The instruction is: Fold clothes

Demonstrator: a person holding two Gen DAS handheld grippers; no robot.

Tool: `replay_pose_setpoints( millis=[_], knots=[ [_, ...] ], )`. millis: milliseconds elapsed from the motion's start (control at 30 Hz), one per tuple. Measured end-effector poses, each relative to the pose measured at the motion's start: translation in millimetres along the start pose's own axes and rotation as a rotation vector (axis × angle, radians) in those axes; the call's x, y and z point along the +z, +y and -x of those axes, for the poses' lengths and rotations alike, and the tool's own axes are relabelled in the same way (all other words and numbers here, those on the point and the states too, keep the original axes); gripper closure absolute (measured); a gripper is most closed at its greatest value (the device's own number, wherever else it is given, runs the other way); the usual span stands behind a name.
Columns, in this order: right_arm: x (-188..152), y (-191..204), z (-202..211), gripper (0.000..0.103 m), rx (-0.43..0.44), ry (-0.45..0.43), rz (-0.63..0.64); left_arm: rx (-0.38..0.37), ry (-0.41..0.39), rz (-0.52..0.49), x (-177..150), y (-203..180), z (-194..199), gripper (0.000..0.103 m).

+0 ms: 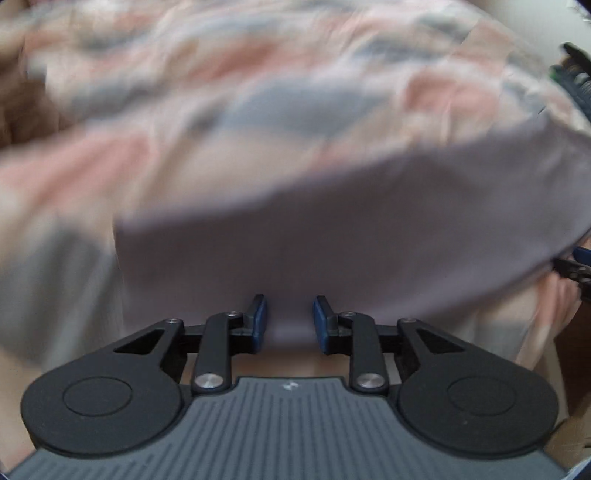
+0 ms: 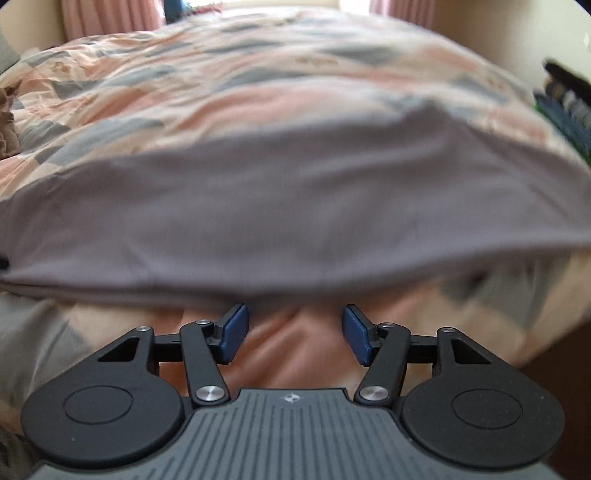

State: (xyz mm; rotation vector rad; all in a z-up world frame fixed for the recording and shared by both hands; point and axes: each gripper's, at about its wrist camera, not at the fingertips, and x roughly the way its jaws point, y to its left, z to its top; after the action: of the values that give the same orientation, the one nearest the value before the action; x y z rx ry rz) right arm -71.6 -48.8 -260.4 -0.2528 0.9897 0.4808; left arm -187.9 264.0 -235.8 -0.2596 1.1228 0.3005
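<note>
A plain lavender-grey garment [image 1: 332, 229] lies spread on a bed; the view is motion-blurred. My left gripper [image 1: 289, 323] is open, its blue pads [image 1: 258, 321] a short way apart, and the garment's near hem reaches in between them. In the right wrist view the same garment [image 2: 295, 206] stretches across the frame with its near edge just beyond my right gripper [image 2: 294, 332]. That gripper is wide open over the bedspread with nothing between its pads [image 2: 236, 332]. Part of the right gripper [image 1: 576, 269] shows at the garment's right edge in the left wrist view.
The bedspread [image 2: 229, 85] is a pink, grey and cream patchwork covering the whole bed. Pink curtains [image 2: 107, 20] hang at the far end. Dark and green objects [image 2: 565, 107] sit off the bed's right side. A brown lump [image 2: 7, 122] lies at the left edge.
</note>
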Motion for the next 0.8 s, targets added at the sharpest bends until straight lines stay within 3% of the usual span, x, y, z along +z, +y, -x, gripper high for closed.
replay_pose_setpoints(
  millis=[133,167,300,367,500,800],
  knots=[
    [-16,0,27,0.042,-0.01,0.022,-0.138,-0.002,0.056,0.016,-11,7,11,0.074],
    [-17,2,34,0.041,-0.014,0.024,-0.182,-0.002,0.068,0.003,-11,7,18,0.068],
    [-17,23,69,0.03,-0.012,0.008,-0.353,-0.001,0.117,-0.046,-10,9,45,0.063],
    [-14,40,91,0.023,0.011,-0.006,-0.404,0.0,0.141,-0.071,-9,10,59,0.055],
    [-3,76,137,0.011,0.031,-0.041,-0.428,-0.003,0.129,-0.117,-7,14,101,0.037],
    [14,129,206,0.003,-0.051,-0.069,-0.386,0.027,0.027,-0.232,-6,16,185,0.029]
  ],
)
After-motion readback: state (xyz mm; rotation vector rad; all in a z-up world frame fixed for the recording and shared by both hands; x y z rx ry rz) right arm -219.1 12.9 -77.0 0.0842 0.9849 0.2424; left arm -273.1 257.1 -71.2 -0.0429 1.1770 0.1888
